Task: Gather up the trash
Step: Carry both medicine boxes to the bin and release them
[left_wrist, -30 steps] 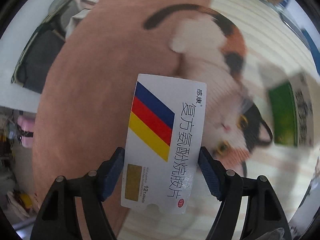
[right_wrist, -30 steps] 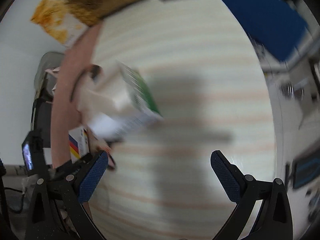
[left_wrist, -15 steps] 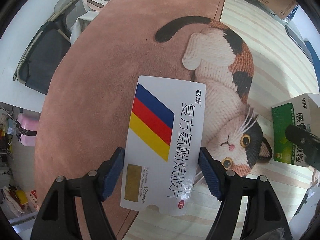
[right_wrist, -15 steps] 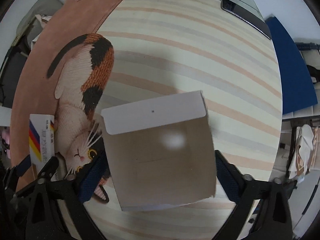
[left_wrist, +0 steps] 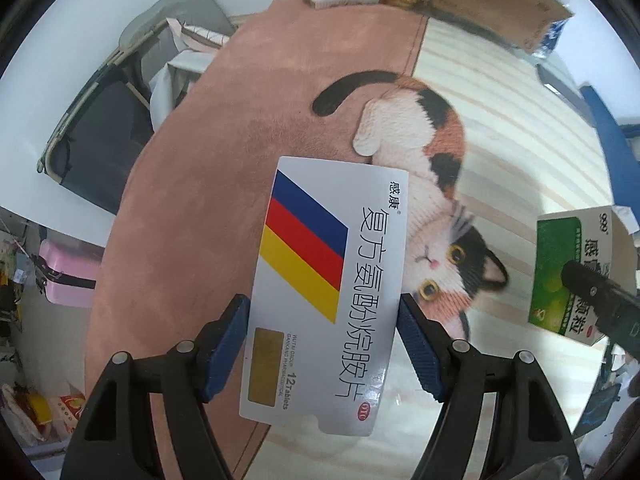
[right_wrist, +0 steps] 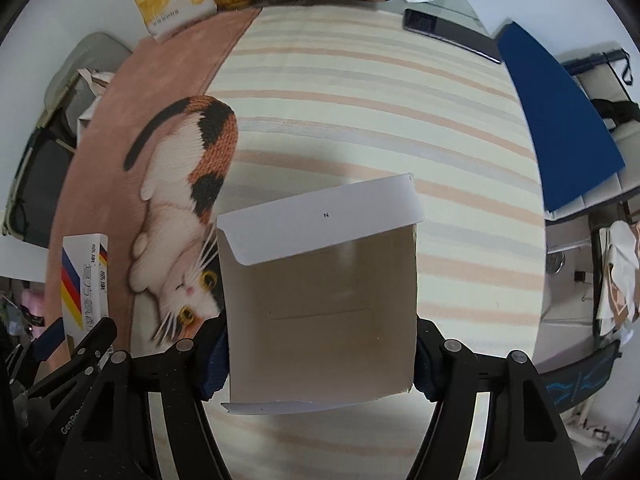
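Above the cat mat [left_wrist: 224,168], both grippers carry boxes.
Left gripper [left_wrist: 322,346] clamps the striped pill box [left_wrist: 332,280]; right gripper [right_wrist: 320,356], jaws just closing, pinches the green carton [right_wrist: 320,312].

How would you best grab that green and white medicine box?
Across its two wide flat faces, coming down from above. The green and white medicine box is a stiff, flat-sided carton, so its parallel faces suit the pads. The right claw already grips it so, near one end, its flap open at the far end.
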